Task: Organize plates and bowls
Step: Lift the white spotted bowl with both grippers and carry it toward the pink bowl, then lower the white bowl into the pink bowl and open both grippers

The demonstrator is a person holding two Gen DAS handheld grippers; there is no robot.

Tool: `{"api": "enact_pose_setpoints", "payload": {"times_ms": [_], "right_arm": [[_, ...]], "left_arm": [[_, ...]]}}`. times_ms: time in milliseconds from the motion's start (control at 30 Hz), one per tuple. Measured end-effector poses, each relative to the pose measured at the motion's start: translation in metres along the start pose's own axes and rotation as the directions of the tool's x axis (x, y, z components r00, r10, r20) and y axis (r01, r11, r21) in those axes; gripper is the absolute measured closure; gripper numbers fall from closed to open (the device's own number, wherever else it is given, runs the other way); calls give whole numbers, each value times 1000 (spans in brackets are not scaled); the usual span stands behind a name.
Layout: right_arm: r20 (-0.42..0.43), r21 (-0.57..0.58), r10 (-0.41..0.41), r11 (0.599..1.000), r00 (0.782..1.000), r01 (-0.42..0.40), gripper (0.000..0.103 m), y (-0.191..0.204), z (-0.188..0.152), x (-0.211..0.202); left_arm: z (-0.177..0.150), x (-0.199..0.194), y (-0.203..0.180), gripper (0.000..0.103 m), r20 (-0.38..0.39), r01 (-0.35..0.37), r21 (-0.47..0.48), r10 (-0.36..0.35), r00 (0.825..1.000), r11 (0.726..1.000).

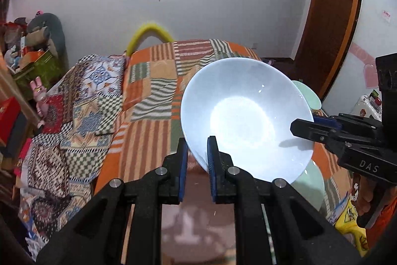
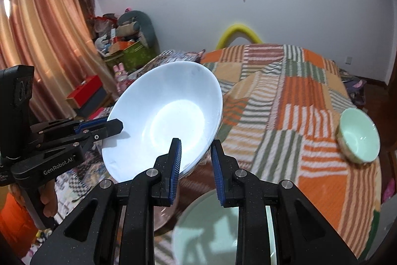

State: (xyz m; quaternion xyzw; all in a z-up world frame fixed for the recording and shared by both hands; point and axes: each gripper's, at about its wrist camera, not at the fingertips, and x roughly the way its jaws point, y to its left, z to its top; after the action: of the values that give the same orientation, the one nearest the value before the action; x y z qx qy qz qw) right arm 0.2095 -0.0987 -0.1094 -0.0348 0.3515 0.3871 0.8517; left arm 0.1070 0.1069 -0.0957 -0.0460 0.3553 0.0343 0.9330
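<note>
white bowl (image 1: pixel 245 121) tilted above the bed (image 1: pixel 153 81), its rim pinched at 7 o'clock by the left claw (image 1: pixel 197 160) and at 3 o'clock by the right claw (image 2: pixel 196 160). green plate (image 2: pixel 223 227) below is half hidden; green bowl (image 2: pixel 358 138) rests at 3 o'clock, blurred.
</note>
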Motion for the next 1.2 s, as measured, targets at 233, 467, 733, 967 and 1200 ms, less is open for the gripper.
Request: {"api": "enact_pose_setpoints", "payload": {"times_ms": [233, 467, 733, 967, 1200], "right_arm": [[-33, -8, 45, 999, 998, -46, 81, 25, -24, 6], [-85, 6, 77, 997, 993, -77, 81, 41, -47, 22], [-167, 3, 83, 996, 982, -84, 81, 53, -67, 47], [-226, -14, 66, 997, 972, -71, 81, 59, -79, 63], [-264, -26, 50, 998, 963, -58, 81, 62, -86, 76]], "left_arm": [[-38, -17, 19, 89, -32, -26, -46, 25, 999, 999], [-66, -16, 33, 89, -68, -57, -70, 53, 996, 996], [-94, 1, 49, 89, -138, -75, -108, 60, 989, 991], [-117, 23, 60, 89, -205, -76, -141, 46, 978, 987], [-129, 39, 67, 89, -247, -70, -168, 26, 969, 983]]}}
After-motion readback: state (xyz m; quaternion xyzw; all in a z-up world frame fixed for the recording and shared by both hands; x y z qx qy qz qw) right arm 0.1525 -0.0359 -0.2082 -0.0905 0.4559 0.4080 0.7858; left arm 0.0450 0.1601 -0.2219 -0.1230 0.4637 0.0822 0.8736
